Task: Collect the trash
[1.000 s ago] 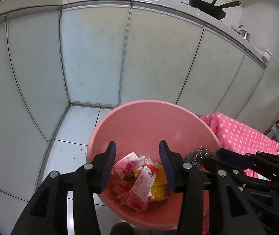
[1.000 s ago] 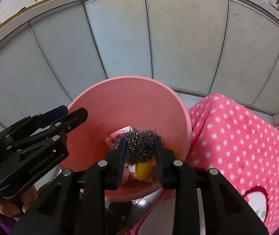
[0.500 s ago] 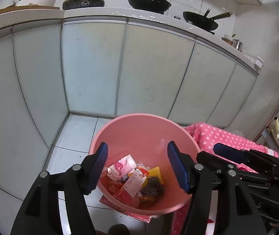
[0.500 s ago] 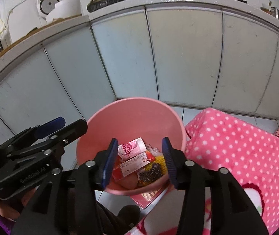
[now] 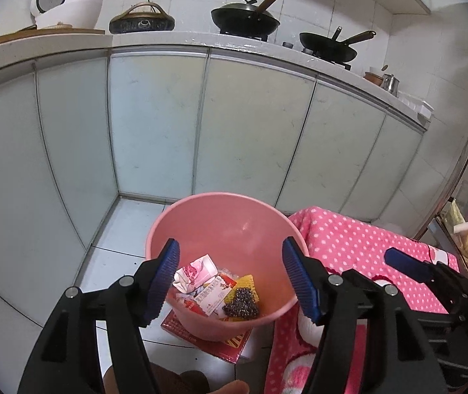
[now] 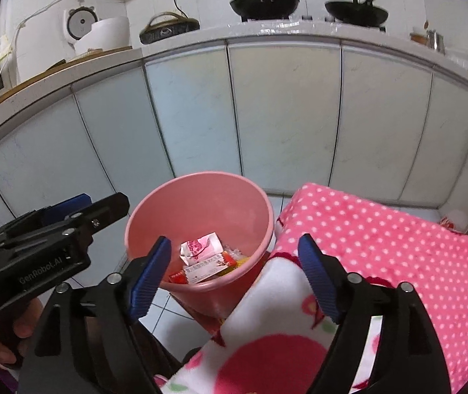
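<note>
Above the pink bin [image 5: 227, 216], both grippers' jaws gape empty, the right's just widened.

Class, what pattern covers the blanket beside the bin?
White polka dots on pink blanket; right wrist view.
</note>
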Available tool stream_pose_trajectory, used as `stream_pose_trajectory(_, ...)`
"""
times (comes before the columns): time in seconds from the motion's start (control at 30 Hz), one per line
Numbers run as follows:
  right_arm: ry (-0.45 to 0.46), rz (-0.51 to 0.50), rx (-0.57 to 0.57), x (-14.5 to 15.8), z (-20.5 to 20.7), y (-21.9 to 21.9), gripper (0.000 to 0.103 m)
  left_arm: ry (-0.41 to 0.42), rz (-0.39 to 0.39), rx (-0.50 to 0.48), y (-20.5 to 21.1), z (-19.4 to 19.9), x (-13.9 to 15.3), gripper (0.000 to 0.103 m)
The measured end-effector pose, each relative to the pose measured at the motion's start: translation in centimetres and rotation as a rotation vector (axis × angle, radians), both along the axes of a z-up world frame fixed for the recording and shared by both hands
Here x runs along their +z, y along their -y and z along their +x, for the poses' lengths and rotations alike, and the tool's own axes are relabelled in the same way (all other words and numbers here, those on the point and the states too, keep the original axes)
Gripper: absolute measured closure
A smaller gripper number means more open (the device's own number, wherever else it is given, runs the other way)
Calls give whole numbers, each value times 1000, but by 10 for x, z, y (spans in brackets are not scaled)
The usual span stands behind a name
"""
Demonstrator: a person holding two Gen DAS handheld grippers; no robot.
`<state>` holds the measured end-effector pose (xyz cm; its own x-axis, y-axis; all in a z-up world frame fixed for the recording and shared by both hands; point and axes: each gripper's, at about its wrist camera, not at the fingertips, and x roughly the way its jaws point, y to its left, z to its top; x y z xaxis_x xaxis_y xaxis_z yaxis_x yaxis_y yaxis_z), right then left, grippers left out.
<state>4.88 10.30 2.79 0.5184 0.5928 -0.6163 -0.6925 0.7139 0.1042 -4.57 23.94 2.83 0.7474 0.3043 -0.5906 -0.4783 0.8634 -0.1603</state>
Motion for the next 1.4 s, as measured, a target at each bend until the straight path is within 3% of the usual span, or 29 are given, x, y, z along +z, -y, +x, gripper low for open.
stream_pose_trajectory(0.23, 68, -14, -9, 8, -26, 12, 22, -8, 48, -10, 26, -9, 8, 39)
stream_pose_trajectory(0.5, 80, -16, -74, 8, -35, 35, 22, -15, 86, -5, 52, -13, 13, 39)
stream_pose_trajectory(0.67, 110, -45, -176, 4, -39, 54, 22, -24, 114, 11, 61, -14, 14, 39)
stream_pose_trajectory(1.03, 67, -54, -296, -6, -34, 95, 22, -38, 103, -16, 78, -13, 12, 39)
stream_pose_trajectory(1.4, 128, -45, -384, 1, -46, 119, 22, -30, 113, -66, 102, -12, 11, 44)
